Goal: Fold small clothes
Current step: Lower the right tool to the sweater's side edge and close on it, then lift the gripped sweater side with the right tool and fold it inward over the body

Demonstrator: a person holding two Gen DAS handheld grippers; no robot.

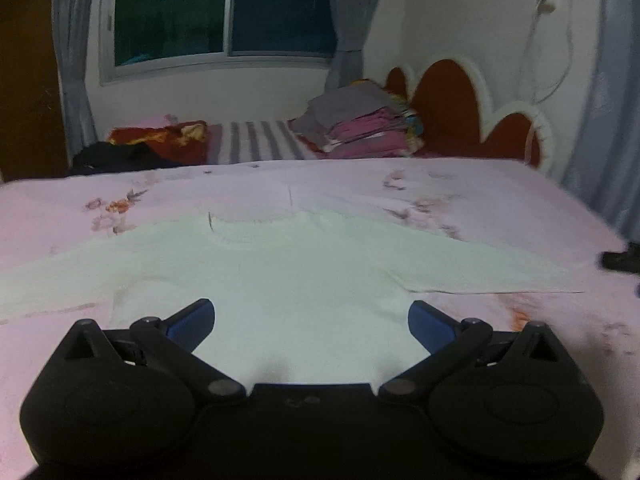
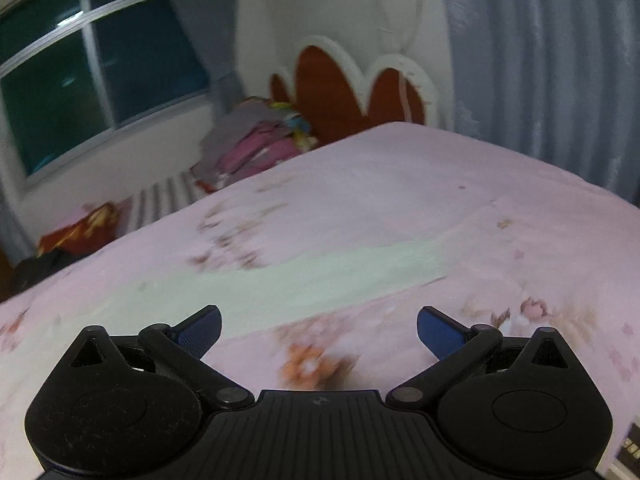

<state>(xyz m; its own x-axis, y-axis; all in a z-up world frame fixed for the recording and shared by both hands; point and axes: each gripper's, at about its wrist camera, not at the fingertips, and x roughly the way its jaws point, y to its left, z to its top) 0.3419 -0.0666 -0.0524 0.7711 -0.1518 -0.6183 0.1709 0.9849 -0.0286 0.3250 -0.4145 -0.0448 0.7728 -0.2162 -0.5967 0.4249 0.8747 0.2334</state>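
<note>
Black plastic housings fill the bottom of both wrist views, each carrying two blue-padded fingers. The left gripper (image 1: 311,326) stands wide open, with nothing between its pads; it hovers over the lower hem of the pale shirt (image 1: 288,280). The right gripper (image 2: 319,334) is likewise spread to full width and empty, over bare pink sheet (image 2: 400,200) with an orange flower print just ahead of it.

The shirt is a pale, nearly white, long-sleeved garment, lying flat and face up across the centre of the left view. Its neckline is on the far side, and one sleeve runs out to each side of the frame. No fold is visible in it. In the right view, one sleeve (image 2: 320,272) crosses the middle of the frame as a pale band, beyond the fingertips and not touching them.

Judgement: the garment is spread and ready, and folding has not begun. The step in hand is the approach for a first grasp. The next move calls for each gripper to descend onto an edge of cloth and close. Whether the sleeve or the hem is intended, I cannot tell.

Farther back, centre of the left view, a stack of folded clothes (image 1: 360,124) rests against a red scalloped headboard (image 1: 444,100). A dark window (image 1: 224,8) occupies the upper left.
</note>
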